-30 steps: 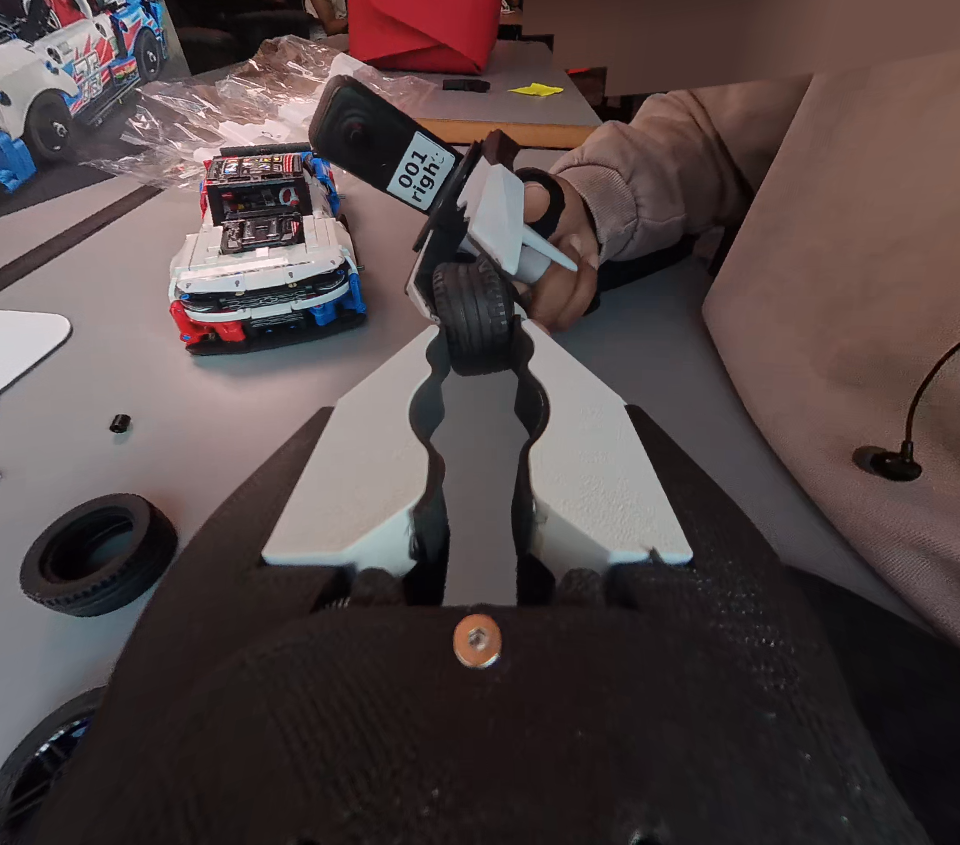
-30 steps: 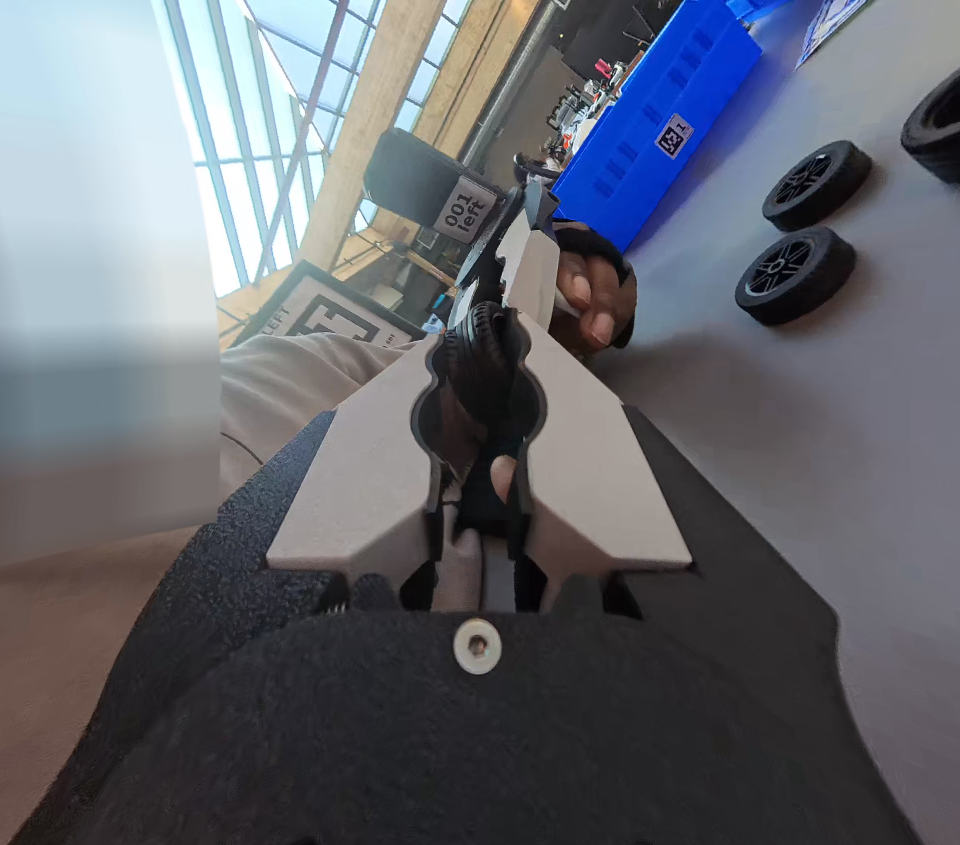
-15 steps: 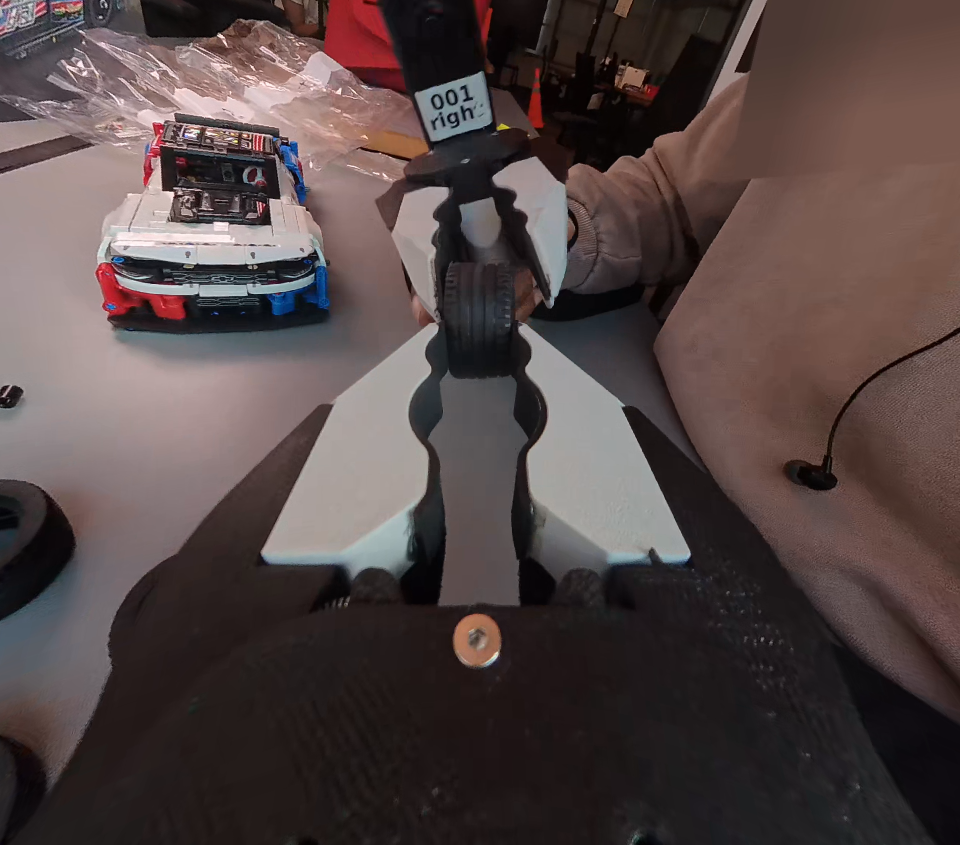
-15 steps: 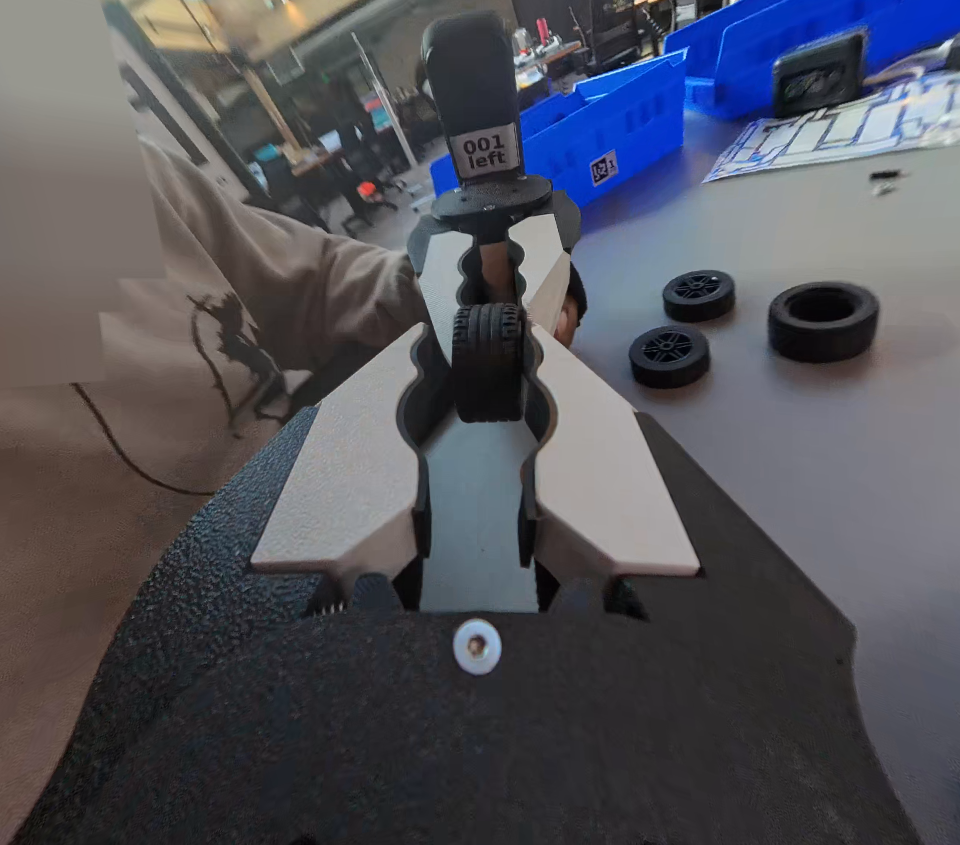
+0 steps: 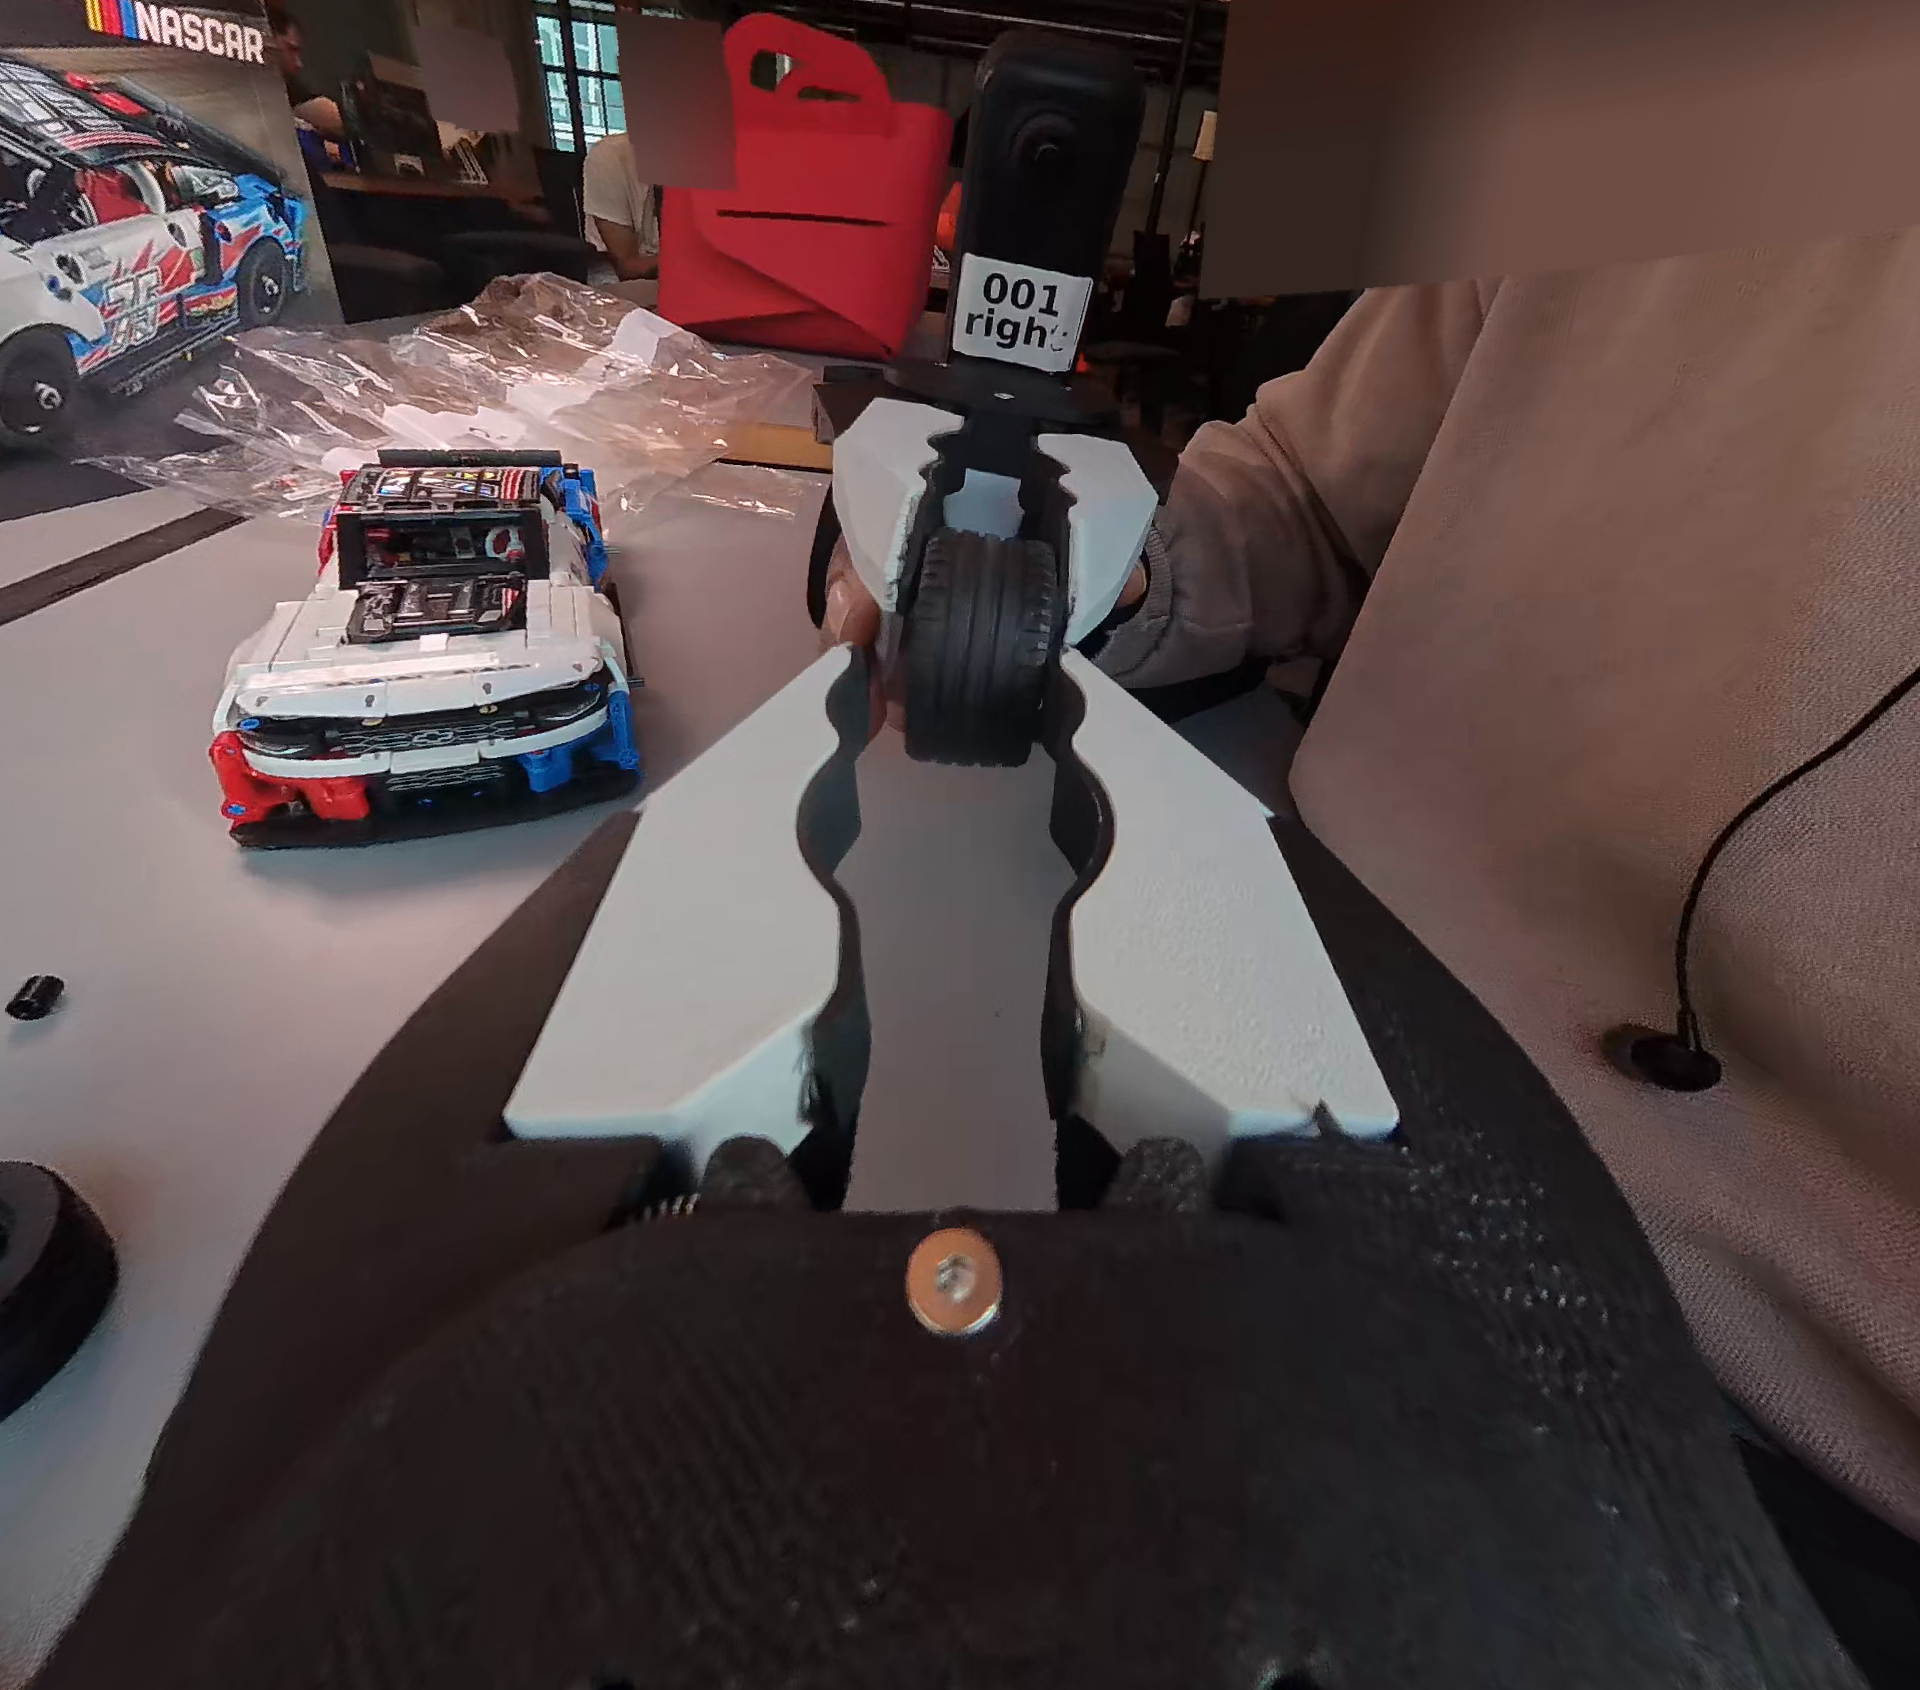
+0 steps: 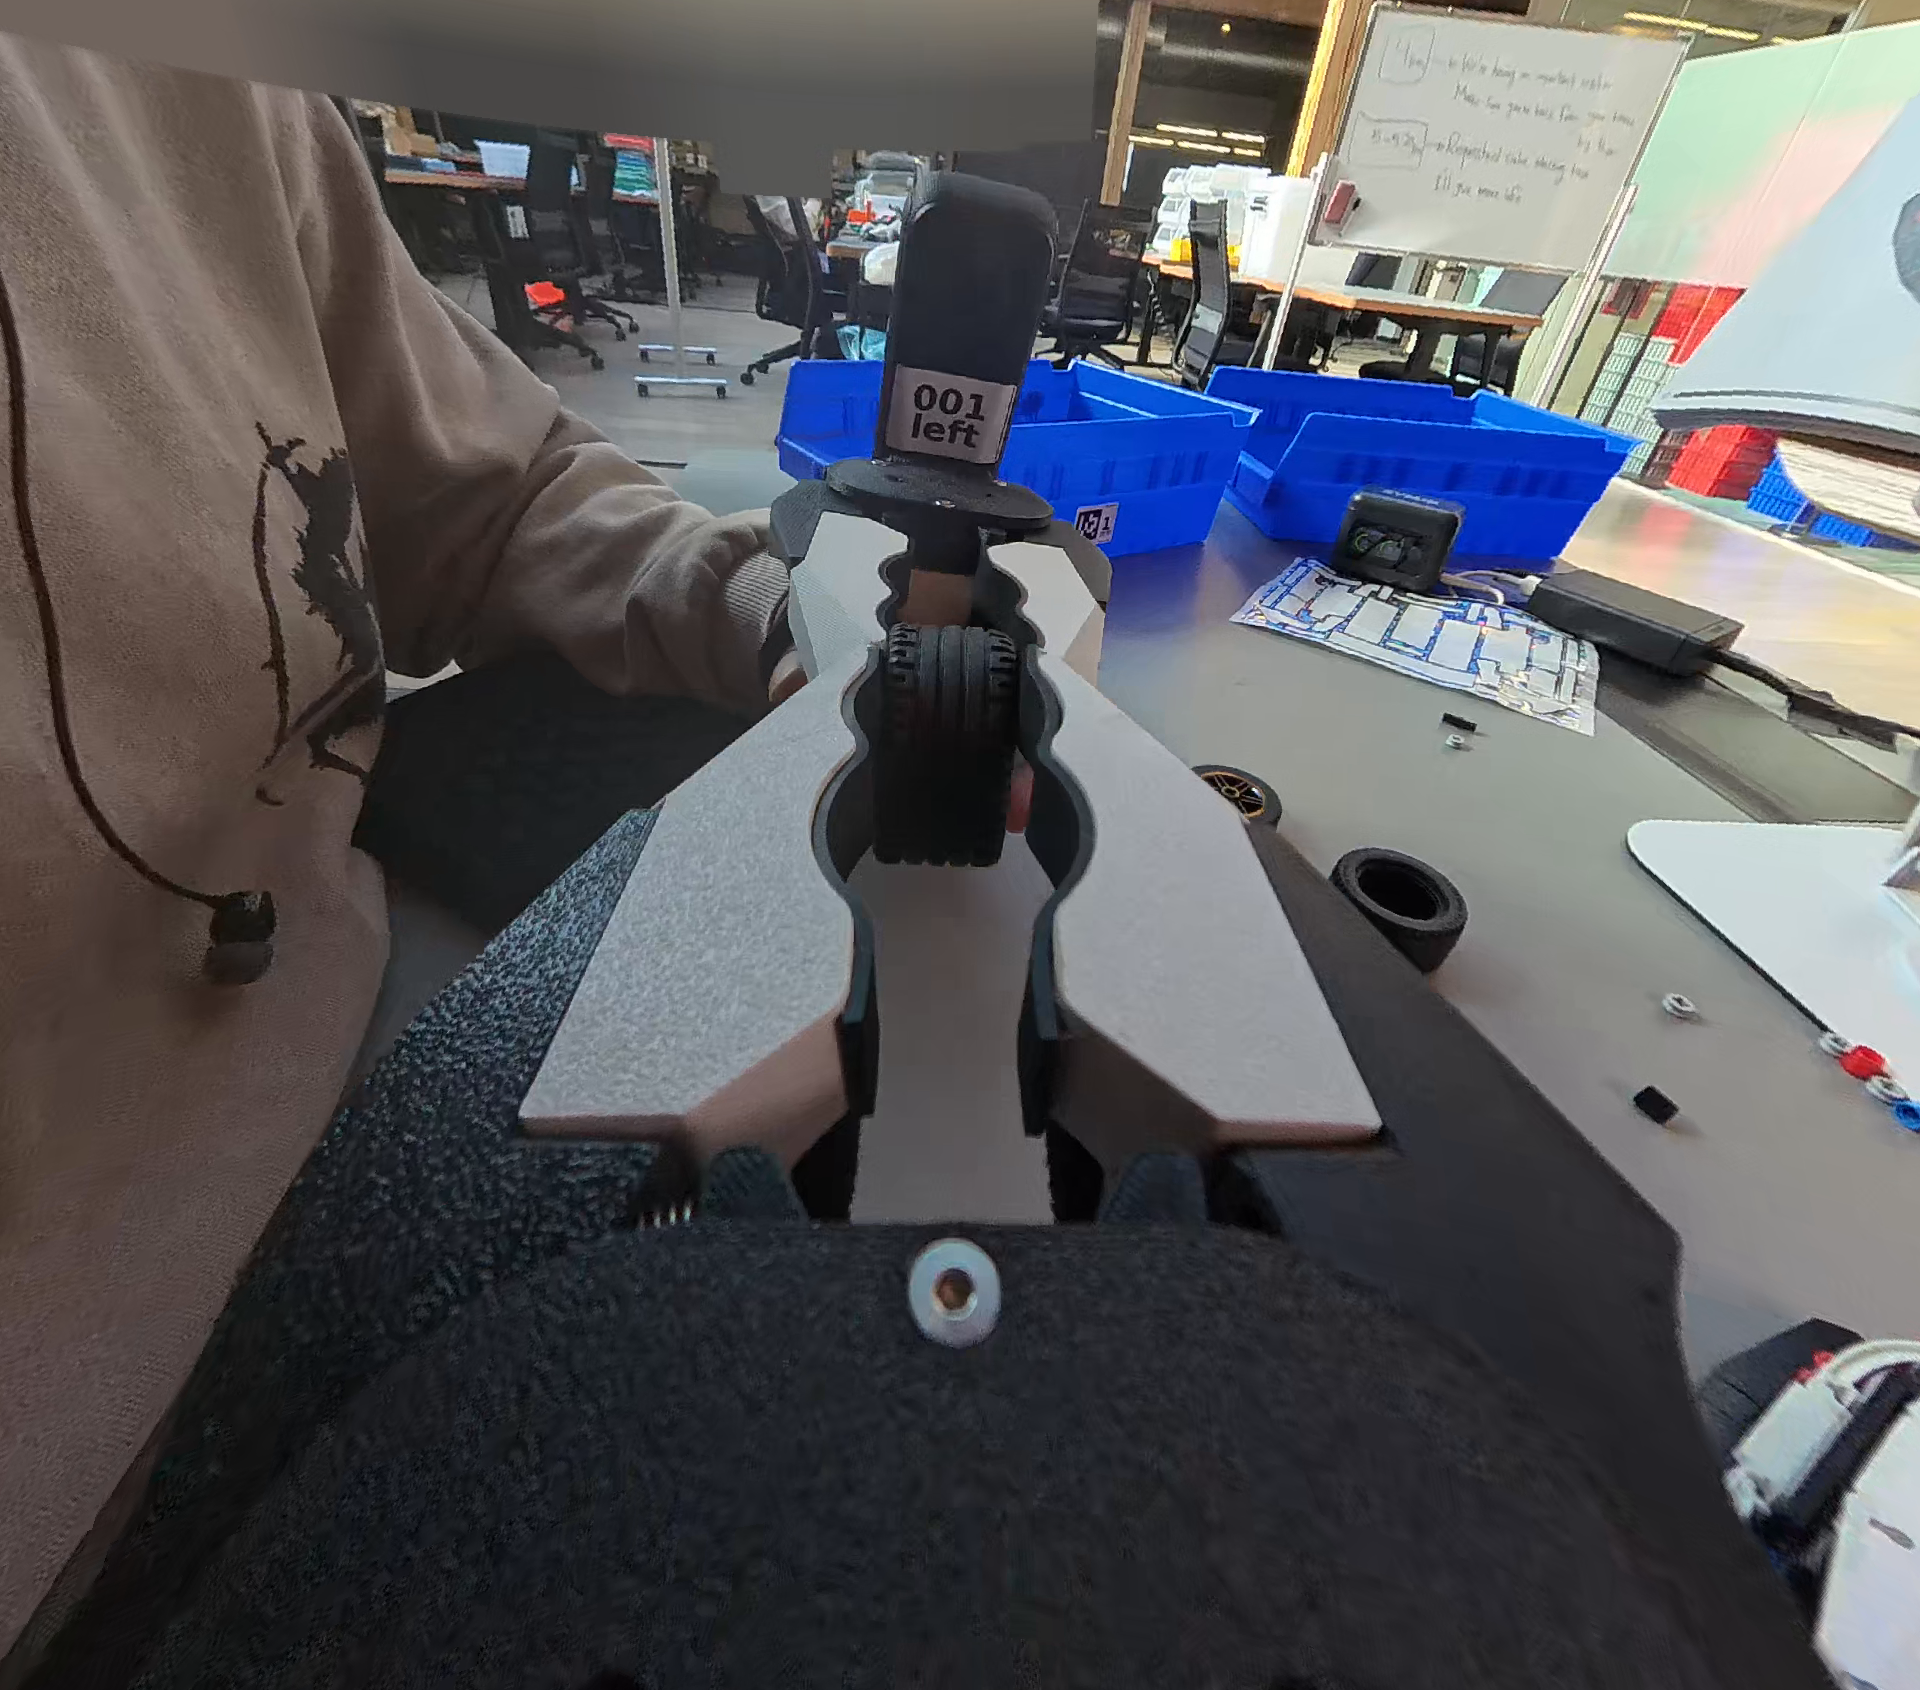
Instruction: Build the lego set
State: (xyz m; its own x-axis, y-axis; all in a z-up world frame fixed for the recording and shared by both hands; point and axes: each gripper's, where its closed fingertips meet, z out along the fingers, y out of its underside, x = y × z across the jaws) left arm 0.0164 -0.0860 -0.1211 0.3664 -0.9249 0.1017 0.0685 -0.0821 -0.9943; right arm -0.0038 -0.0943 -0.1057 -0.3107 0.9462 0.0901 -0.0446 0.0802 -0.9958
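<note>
The tyre (image 5: pixel 980 648) is up in the air between the two tools, well clear of the tabletop (image 5: pixel 156 913), standing on edge with its tread facing both cameras. The left tool (image 5: pixel 956 669) has its tips pressed on the tyre's sides, so it's clamped on it. From the other side, the right tool (image 6: pixel 943 674) is squeezed onto the same tyre (image 6: pixel 943 741) too. Basically both tools meet nose to nose with the tyre pinched in the middle. In the left wrist view you can see the right tool (image 5: pixel 987 560) head on, fingers closed around the far half of the tyre, camera stick upright above it. Whether there's a rim inside the tyre I can't tell from here.

The car (image 5: pixel 426 653) sits on the tabletop to the left of the tools, nose toward the left camera, white with red and blue corners. Behind it is crumpled clear plastic (image 5: pixel 447 383), the set's box (image 5: pixel 135 217) and a red bag (image 5: pixel 810 206). A small black piece (image 5: pixel 33 996) lies near the left edge.

In the right wrist view, a loose black tyre (image 6: pixel 1403 908) lies on the tabletop (image 6: pixel 1455 809) just right of the tool, with a gold-trimmed rim (image 6: pixel 1236 793) beyond it. Further back there's the instruction sheet (image 6: pixel 1423 638) and blue bins (image 6: pixel 1143 451). A few tiny parts (image 6: pixel 1860 1064) are scattered at right.
</note>
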